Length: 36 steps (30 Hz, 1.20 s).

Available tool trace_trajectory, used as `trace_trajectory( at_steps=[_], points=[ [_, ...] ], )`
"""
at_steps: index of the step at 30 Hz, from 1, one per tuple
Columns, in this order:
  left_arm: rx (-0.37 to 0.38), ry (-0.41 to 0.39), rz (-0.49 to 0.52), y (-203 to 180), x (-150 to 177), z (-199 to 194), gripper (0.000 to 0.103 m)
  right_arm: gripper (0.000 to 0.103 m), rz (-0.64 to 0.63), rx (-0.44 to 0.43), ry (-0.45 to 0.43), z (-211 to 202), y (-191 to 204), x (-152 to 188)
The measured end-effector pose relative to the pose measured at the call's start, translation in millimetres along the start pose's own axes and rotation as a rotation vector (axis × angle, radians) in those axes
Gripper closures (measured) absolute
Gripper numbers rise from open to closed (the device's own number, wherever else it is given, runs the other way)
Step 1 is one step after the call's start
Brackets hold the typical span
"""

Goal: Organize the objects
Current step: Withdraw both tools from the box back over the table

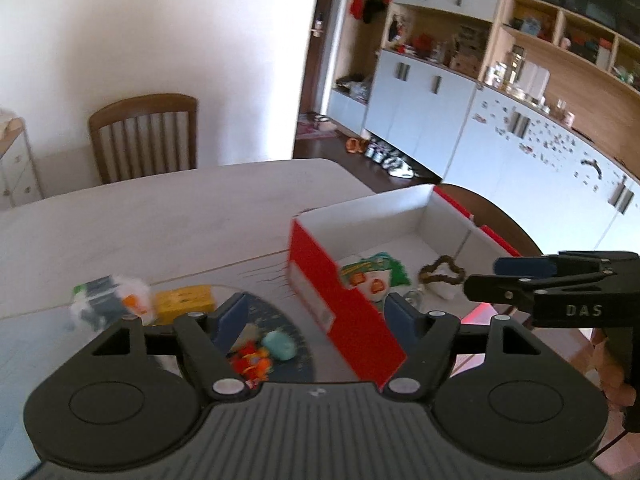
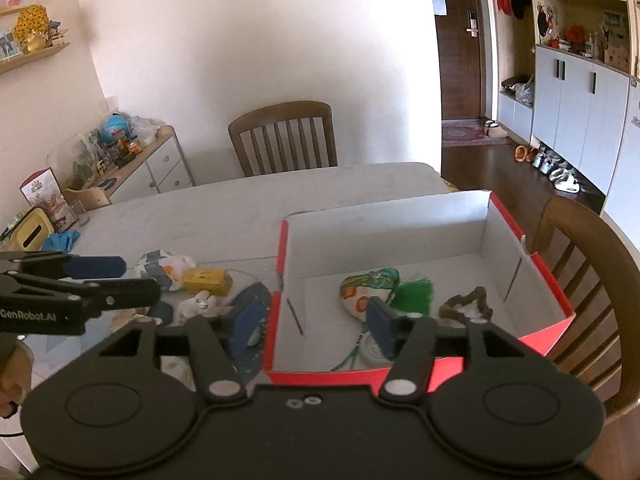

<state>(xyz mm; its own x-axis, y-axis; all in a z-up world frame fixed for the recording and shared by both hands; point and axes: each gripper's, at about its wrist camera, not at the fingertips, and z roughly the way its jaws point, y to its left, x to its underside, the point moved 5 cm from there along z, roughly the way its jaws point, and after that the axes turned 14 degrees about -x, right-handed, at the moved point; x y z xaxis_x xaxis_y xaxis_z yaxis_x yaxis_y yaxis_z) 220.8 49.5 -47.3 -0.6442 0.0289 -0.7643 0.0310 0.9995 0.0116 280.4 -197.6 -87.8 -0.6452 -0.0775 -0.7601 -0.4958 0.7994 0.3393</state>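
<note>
The red box (image 2: pixel 420 236) is set on the surface (image 2: pixel 224 204) at its right edge, open side up, so that loose things can be dropped in from above. Its long axis runs away from the cameras toward the far chair, a short end nearest. Already in it are a floral pouch (image 2: pixel 362 294) with a green tassel (image 2: pixel 414 292) and a brown ring (image 2: pixel 466 302), lying flat on the floor of the box.

Still outside, just left of the box, are a yellow packet (image 2: pixel 208 280), a crumpled wrapper (image 2: pixel 166 266), a teal piece (image 1: pixel 282 346) and an orange toy (image 1: pixel 252 362), the last two on a dark plate (image 1: pixel 276 320); these seem to be left to sort.

The left gripper (image 1: pixel 316 318) is held above the box's near left corner, jaws apart, nothing between them. The right gripper (image 2: pixel 316 322) is held above the box's left wall, jaws likewise apart and empty.
</note>
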Motion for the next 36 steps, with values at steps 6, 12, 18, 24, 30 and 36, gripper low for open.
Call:
trace_trajectory(
  at_steps=[6,12,18,24,30,36],
  points=[
    [-0.032,-0.014,-0.046,38,16,-11,0.022,0.018,-0.003,-0.005,-0.008,6,19,5],
    [-0.038,-0.007,-0.082,68,31,-16,0.019,0.007,-0.023,-0.032,0.002,13,44,10],
    [-0.037,-0.01,-0.103,92,42,-17,0.004,0.007,-0.033,-0.043,0.026,25,66,16],
    [-0.05,-0.002,-0.107,112,55,-9,0.0,0.007,-0.031,-0.049,0.052,40,81,21],
    [-0.104,0.001,-0.081,135,74,10,0.0,0.007,-0.034,-0.049,0.092,60,92,29],
    [-0.112,0.009,-0.02,154,87,32,0.0,0.007,-0.048,-0.052,0.141,78,101,35]
  ],
)
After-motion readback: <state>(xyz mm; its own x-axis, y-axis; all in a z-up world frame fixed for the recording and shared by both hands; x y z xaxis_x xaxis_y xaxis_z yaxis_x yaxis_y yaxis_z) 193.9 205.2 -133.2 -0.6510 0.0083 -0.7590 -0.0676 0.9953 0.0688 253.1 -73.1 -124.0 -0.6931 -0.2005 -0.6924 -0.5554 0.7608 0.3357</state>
